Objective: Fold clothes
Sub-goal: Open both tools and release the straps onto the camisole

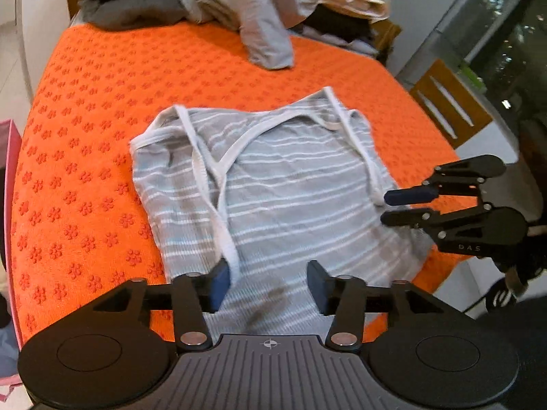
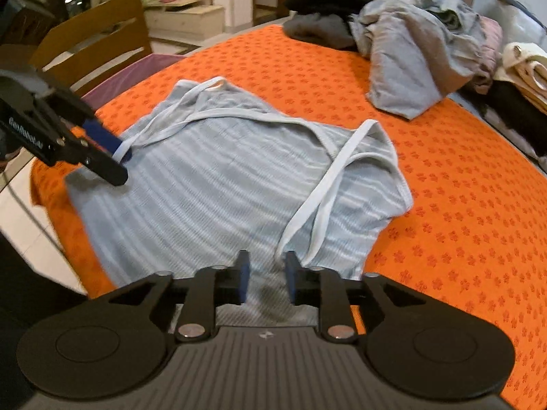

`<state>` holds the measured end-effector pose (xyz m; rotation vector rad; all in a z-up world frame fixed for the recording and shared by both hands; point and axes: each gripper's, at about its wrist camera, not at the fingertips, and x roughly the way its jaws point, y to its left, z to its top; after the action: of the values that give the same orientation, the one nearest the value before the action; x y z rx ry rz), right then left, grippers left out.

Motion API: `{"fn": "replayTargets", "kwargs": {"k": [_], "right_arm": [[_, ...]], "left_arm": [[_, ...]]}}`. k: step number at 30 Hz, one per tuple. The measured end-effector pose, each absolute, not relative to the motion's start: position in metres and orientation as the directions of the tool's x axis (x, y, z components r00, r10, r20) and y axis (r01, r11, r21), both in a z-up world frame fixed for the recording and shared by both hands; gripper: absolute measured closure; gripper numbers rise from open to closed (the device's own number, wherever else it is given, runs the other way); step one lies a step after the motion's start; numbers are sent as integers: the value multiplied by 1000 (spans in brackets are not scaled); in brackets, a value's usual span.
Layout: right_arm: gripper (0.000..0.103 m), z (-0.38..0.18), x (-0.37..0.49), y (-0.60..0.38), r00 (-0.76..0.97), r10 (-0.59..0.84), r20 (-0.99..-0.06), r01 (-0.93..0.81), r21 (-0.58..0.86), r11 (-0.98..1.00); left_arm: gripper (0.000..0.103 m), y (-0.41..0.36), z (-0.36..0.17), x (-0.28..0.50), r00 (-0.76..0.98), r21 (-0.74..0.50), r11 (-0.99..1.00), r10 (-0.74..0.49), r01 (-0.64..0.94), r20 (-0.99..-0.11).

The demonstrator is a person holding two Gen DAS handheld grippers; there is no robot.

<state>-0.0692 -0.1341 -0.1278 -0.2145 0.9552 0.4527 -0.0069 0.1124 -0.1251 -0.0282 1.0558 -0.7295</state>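
A grey tank top with white stripes and white straps [image 1: 290,191] lies flat on the orange cloth [image 1: 85,136]; it also shows in the right wrist view [image 2: 212,184]. My left gripper [image 1: 268,283] is open just above the top's near edge, with a white strap lying against its left pad. In the right wrist view the left gripper [image 2: 119,160] hovers at the strap end. My right gripper [image 2: 265,282] is open with a narrow gap, over the top's side by a looped strap. It shows in the left wrist view [image 1: 396,206] at the top's right edge.
A heap of unfolded clothes [image 1: 239,7] lies at the far end of the table, also in the right wrist view [image 2: 410,44]. Wooden chairs [image 1: 451,102] [image 2: 92,41] stand beside the table. A pink box [image 1: 10,171] is at the left edge.
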Motion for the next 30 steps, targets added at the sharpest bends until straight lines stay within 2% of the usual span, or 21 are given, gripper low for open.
{"fn": "replayTargets", "kwargs": {"k": [4,12,17,25,27,29,30], "right_arm": [[59,-122,-83,-141,474,313,-823,-507,35,861],[59,-120,-98,-152,468,313,-827,-530,20,848],[59,-120,-105,-155,473,307,-826,-548,-3,837],[59,-122,-117,-161,471,276,-838,-578,-57,814],[59,-124,-119,-165,468,261,-844,-572,-64,818],[59,-126,-121,-171,466,252,-848,-552,-57,832],[59,-125,-120,-176,466,252,-848,-524,-34,851]], "left_arm": [[36,126,-117,-20,310,-341,770,-558,539,-770],[34,136,-120,-22,382,-281,822,-496,495,-780],[34,133,-118,-33,391,-224,795,-495,563,-776],[35,143,-125,-51,349,-151,760,-453,632,-820],[36,147,-127,-54,345,-145,761,-444,633,-827],[49,150,-128,-56,345,-137,762,-436,633,-831],[53,151,-129,-56,344,-137,763,-434,632,-832]]}}
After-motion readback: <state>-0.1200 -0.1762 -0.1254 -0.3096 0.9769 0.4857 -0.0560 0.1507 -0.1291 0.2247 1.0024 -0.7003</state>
